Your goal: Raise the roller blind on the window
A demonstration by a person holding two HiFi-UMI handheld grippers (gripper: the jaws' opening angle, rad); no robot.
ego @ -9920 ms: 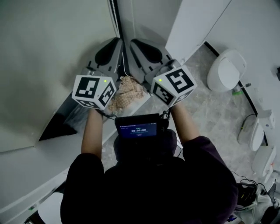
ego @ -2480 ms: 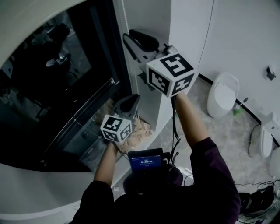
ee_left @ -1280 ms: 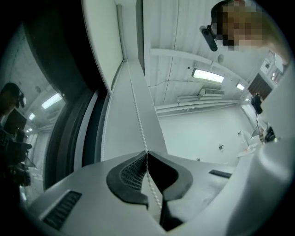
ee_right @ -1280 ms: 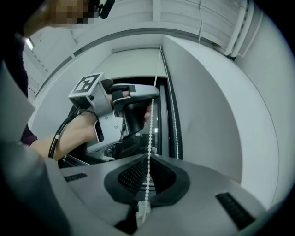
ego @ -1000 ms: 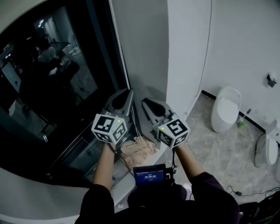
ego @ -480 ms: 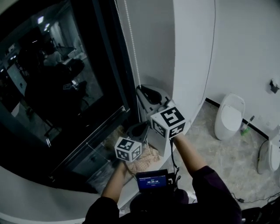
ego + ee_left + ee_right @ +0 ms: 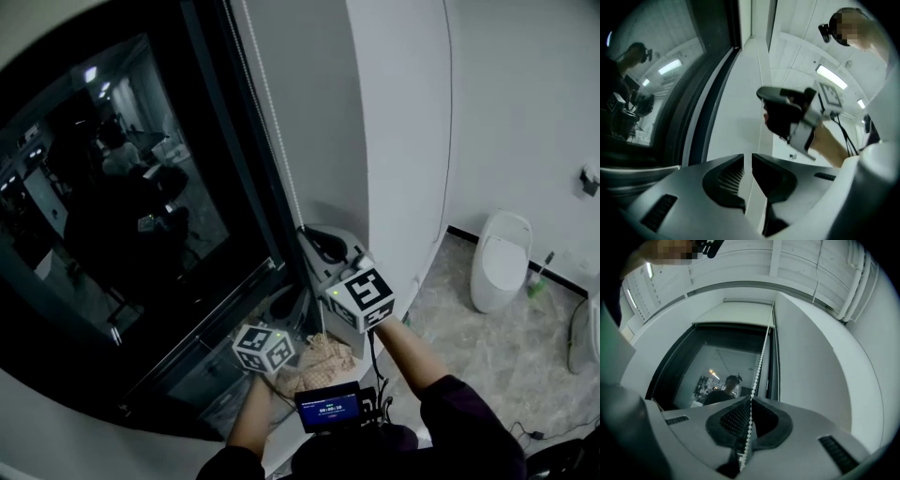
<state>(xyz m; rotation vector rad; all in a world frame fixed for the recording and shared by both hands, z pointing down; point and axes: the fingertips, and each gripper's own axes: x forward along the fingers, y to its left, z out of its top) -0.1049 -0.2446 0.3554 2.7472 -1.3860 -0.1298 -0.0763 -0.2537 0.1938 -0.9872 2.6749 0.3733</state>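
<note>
The roller blind [image 7: 738, 312] is rolled up at the top of the dark window [image 7: 122, 216]. Its white bead chain [image 7: 272, 112] hangs along the window's right frame. My right gripper [image 7: 319, 242] is shut on the bead chain [image 7: 761, 352], which runs between its pads [image 7: 740, 420] and up to the blind. My left gripper [image 7: 284, 302] is lower and to the left, near the sill. Its jaws [image 7: 747, 157] are shut, a thin slit between the tips and no chain visible in them. In the left gripper view, the right gripper [image 7: 787, 117] is above.
A white wall column [image 7: 394, 122] stands right of the window. A beige cloth [image 7: 323, 361] lies on the sill below the grippers. White floor fixtures [image 7: 502, 258] stand at the right. A small screen [image 7: 328, 408] is at my chest.
The blind covered the window ten seconds ago and now the glass is bare. In the last half second both grippers have come lower, the right one staying on the chain.
</note>
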